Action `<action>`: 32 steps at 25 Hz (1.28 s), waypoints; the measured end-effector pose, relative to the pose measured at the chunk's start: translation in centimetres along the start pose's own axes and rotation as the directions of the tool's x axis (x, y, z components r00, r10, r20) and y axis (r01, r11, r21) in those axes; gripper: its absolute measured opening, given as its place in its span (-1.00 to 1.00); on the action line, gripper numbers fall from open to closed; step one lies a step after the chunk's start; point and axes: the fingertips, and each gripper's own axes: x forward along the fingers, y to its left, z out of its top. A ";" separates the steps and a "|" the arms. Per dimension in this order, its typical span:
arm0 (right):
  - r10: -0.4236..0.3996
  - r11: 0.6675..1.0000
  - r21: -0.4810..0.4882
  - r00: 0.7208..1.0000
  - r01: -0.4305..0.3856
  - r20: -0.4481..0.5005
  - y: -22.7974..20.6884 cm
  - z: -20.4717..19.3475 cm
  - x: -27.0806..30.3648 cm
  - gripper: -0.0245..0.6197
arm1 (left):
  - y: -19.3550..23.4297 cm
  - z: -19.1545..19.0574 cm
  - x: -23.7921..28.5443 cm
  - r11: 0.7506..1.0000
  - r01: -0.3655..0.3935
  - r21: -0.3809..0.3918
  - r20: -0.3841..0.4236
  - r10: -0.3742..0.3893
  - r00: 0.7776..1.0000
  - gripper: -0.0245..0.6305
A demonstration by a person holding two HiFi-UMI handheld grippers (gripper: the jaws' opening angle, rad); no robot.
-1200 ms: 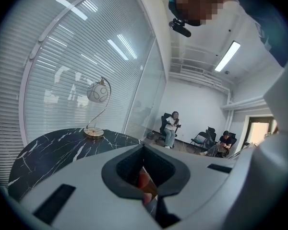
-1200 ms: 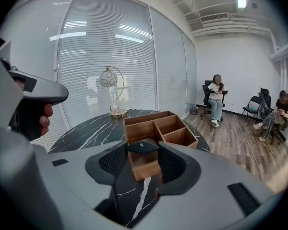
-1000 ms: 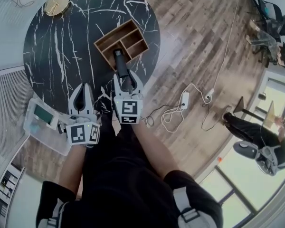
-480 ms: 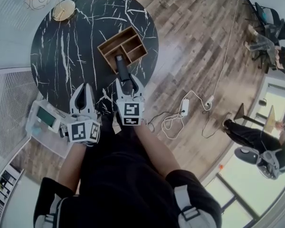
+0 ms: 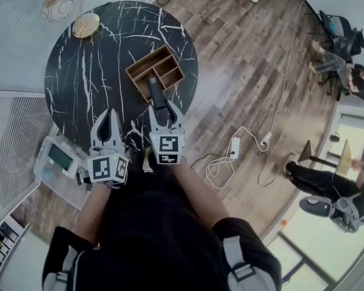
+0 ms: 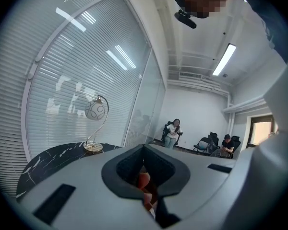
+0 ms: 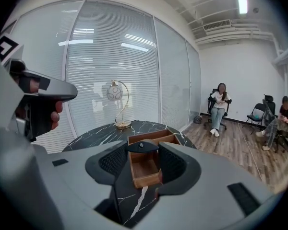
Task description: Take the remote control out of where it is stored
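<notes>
Both grippers sit higher above the table [image 5: 91, 71] than a second ago, and the remote control [image 5: 156, 96] has come up with the right one. Right gripper [image 5: 164, 111] is clamped on the remote's near end. The remote points to 12 o'clock, its far tip hanging over the near compartment of the wooden tray [image 5: 164, 62], lifted clear of it. The tray sits at 3 o'clock on the round black marble table, with the lamp [image 5: 86, 25] at 11 o'clock. Left gripper [image 5: 108, 117], at 9 o'clock of the right one, has its jaws together on nothing.
</notes>
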 end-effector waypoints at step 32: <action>0.043 0.999 -0.040 0.982 -0.036 0.185 0.3 9.2 -4.7 -0.30 | -0.6 8.0 -2.9 0.999 -0.038 0.003 0.144 0.037 0.989 -0.90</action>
